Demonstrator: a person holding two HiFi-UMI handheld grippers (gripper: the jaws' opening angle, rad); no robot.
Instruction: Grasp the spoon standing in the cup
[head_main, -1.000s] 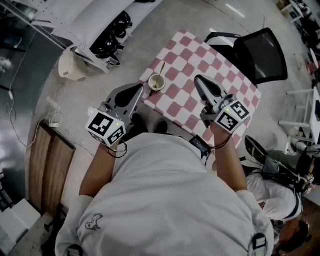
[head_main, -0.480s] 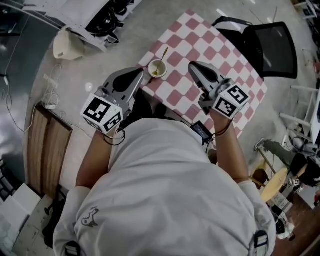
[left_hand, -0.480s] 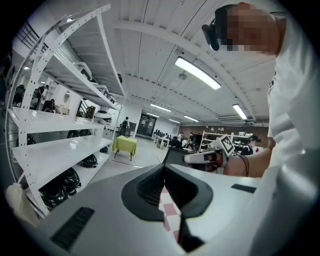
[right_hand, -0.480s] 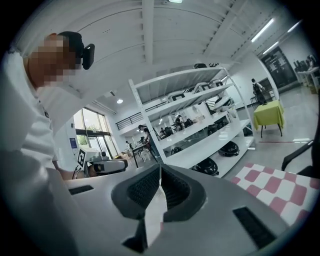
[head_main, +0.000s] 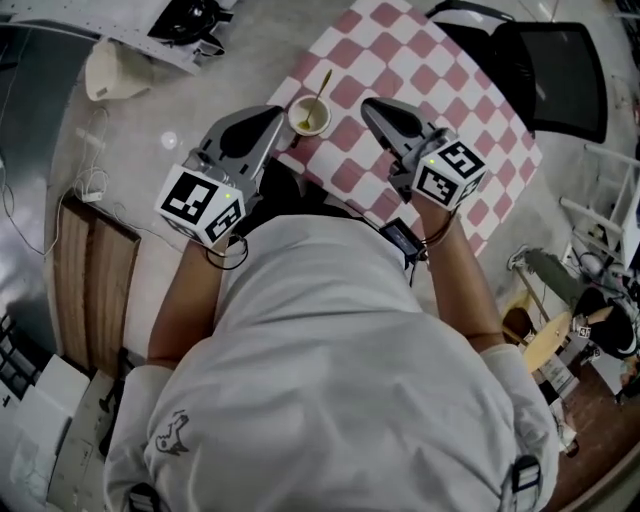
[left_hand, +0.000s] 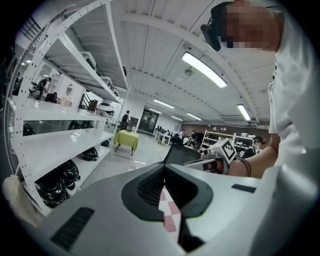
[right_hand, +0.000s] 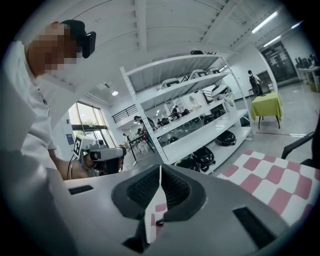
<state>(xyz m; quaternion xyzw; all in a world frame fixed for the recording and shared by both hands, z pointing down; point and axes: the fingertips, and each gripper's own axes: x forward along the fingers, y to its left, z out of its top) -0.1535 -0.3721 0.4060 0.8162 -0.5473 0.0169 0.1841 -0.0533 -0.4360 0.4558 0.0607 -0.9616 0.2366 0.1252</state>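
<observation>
Left tongs (head_main: 280, 118) and right tongs (head_main: 368, 104), both closed and empty, flank the round pale cup (head_main: 309, 116); its slim spoon (head_main: 324, 84) leans toward 1 o'clock.

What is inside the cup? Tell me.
A spoon stands in the cup, its handle leaning out over the rim. Its lower end is hidden inside, and anything else in there is too small to tell.
</observation>
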